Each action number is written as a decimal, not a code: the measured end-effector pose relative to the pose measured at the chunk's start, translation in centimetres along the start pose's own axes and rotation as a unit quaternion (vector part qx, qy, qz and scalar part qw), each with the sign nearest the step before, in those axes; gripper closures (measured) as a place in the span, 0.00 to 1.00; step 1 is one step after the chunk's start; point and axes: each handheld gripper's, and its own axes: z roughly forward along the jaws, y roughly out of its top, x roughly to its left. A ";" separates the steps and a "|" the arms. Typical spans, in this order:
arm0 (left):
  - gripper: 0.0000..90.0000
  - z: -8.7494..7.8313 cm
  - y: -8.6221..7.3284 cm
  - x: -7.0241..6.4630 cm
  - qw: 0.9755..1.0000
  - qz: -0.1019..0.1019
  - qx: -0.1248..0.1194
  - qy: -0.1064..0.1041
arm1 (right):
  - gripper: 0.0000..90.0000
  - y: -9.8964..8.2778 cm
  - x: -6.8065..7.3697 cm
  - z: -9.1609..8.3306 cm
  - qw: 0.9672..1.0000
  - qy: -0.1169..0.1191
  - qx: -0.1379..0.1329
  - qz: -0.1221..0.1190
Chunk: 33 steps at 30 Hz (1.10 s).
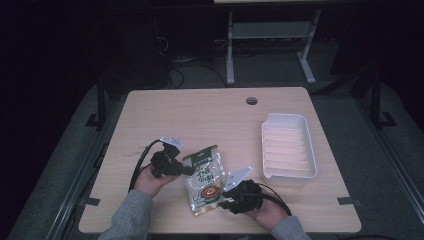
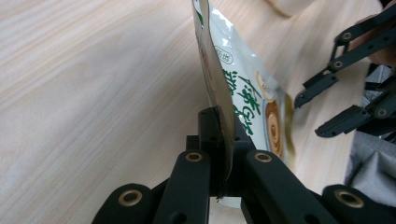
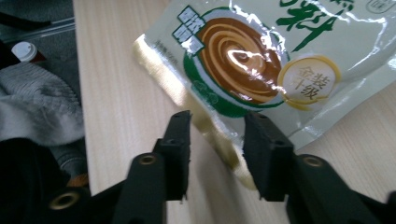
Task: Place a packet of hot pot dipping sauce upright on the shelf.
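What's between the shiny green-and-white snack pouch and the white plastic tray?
In the high view, just bare wooden table lies between the green-and-white foil pouch and the white ribbed tray.

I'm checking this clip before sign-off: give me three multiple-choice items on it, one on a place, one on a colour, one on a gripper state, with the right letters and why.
1. Where does the white tray stand on the table?
A. on its right side
B. at its left edge
C. under the pouch

2. What colour is the lettering on the pouch?
A. red
B. green
C. blue

3. How does the left gripper stand?
A. open above the tray
B. open beside the pouch
C. shut on the pouch's edge

Key: 1 A, the high view shows it right of the pouch; 2 B, green characters show in both gripper views; 3 C, the left gripper view shows its jaws pinching the pouch's edge.
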 end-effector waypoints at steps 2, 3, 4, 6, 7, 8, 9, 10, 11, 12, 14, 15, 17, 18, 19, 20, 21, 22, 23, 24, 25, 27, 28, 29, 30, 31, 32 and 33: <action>0.99 -0.3 0.3 -0.4 1.000 0.002 -0.008 -0.005 | 0.59 -0.1 0.3 -0.3 1.000 0.004 -0.004 -0.010; 0.99 -0.5 0.4 -0.6 1.000 0.004 -0.010 -0.006 | 0.57 -0.2 0.5 -0.5 1.000 0.006 -0.010 -0.018; 0.99 -0.7 0.6 -0.8 1.000 0.008 -0.012 -0.006 | 0.56 -0.2 0.6 -0.6 1.000 0.008 -0.009 -0.024; 0.99 -1.2 1.0 -1.3 1.000 0.014 -0.017 -0.009 | 0.52 -0.1 0.9 -0.6 0.999 0.012 -0.007 -0.036; 0.99 -1.4 1.3 -1.6 1.000 0.017 -0.021 -0.012 | 0.51 -0.1 1.1 -0.7 0.999 0.015 -0.006 -0.046; 0.99 -1.6 1.6 -1.8 0.999 0.022 -0.022 -0.014 | 0.50 -0.1 1.3 -0.6 0.998 0.017 -0.004 -0.056; 0.99 -1.8 1.8 -2.1 0.999 0.026 -0.023 -0.014 | 0.49 -0.1 1.5 -0.6 0.998 0.017 -0.002 -0.066; 0.99 -2.1 2.1 -2.5 0.999 0.031 -0.027 -0.012 | 0.48 -0.1 1.6 -0.6 0.997 0.016 0.001 -0.074; 0.99 -2.2 2.4 -2.8 0.999 0.034 -0.029 -0.011 | 0.47 0.0 1.8 -0.6 0.996 0.018 0.000 -0.088; 0.99 -2.5 2.7 -3.1 0.999 0.041 -0.031 -0.008 | 0.47 0.0 2.0 -0.6 0.995 0.018 0.000 -0.093; 1.00 -2.9 3.4 -3.8 0.998 0.052 -0.037 -0.005 | 0.45 0.0 2.4 -0.6 0.994 0.026 0.002 -0.108; 1.00 -3.0 3.6 -4.0 0.998 0.056 -0.036 -0.002 | 0.46 0.1 2.7 -0.5 0.992 0.029 0.001 -0.119; 1.00 -3.2 4.3 -4.4 0.997 0.067 -0.032 0.008 | 0.46 0.1 2.9 -0.5 0.991 0.031 0.005 -0.126; 1.00 -3.2 4.7 -4.6 0.997 0.072 -0.031 0.010 | 0.45 0.2 3.0 -0.4 0.991 0.033 0.007 -0.128; 1.00 -3.2 5.0 -4.7 0.997 0.075 -0.029 0.014 | 0.45 0.2 3.0 -0.4 0.991 0.034 0.007 -0.130; 1.00 -3.2 5.2 -4.7 0.996 0.078 -0.028 0.015 | 0.45 0.2 3.0 -0.4 0.991 0.034 0.008 -0.131; 1.00 -3.2 5.6 -4.7 0.996 0.080 -0.028 0.014 | 0.45 0.2 3.0 -0.4 0.991 0.035 0.008 -0.131; 1.00 -3.2 6.0 -4.8 0.996 0.082 -0.029 0.013 | 0.45 0.2 2.9 -0.4 0.991 0.035 0.008 -0.132; 1.00 -3.2 6.2 -4.8 0.996 0.084 -0.030 0.012 | 0.45 0.2 2.9 -0.3 0.991 0.033 0.008 -0.132; 1.00 -3.2 6.6 -4.9 0.996 0.088 -0.032 0.009 | 0.45 0.2 2.9 -0.3 0.991 0.034 0.009 -0.131; 1.00 -3.2 6.8 -4.9 0.995 0.090 -0.032 0.008 | 0.44 0.2 2.8 -0.2 0.991 0.032 0.012 -0.130; 1.00 -3.2 7.3 -5.0 0.995 0.095 -0.032 0.006 | 0.44 0.2 2.7 0.1 0.991 0.033 0.017 -0.130; 1.00 -3.2 7.6 -5.1 0.995 0.098 -0.033 0.002 | 0.44 0.2 2.7 0.2 0.991 0.033 0.021 -0.130; 1.00 -3.2 7.8 -5.2 0.995 0.099 -0.035 0.001 | 0.44 0.1 2.7 0.3 0.991 0.031 0.026 -0.131; 1.00 -3.2 8.3 -5.4 0.994 0.103 -0.036 -0.002 | 0.43 0.1 2.7 0.4 0.990 0.029 0.028 -0.134; 1.00 -3.2 8.5 -5.5 0.994 0.106 -0.038 -0.002 | 0.43 0.1 2.7 0.5 0.990 0.030 0.030 -0.136; 1.00 -3.2 8.8 -5.6 0.994 0.106 -0.039 -0.004 | 0.43 0.1 2.7 0.5 0.990 0.029 0.030 -0.136; 1.00 -3.2 9.1 -5.7 0.993 0.109 -0.040 -0.005 | 0.43 0.2 2.7 0.5 0.990 0.029 0.029 -0.136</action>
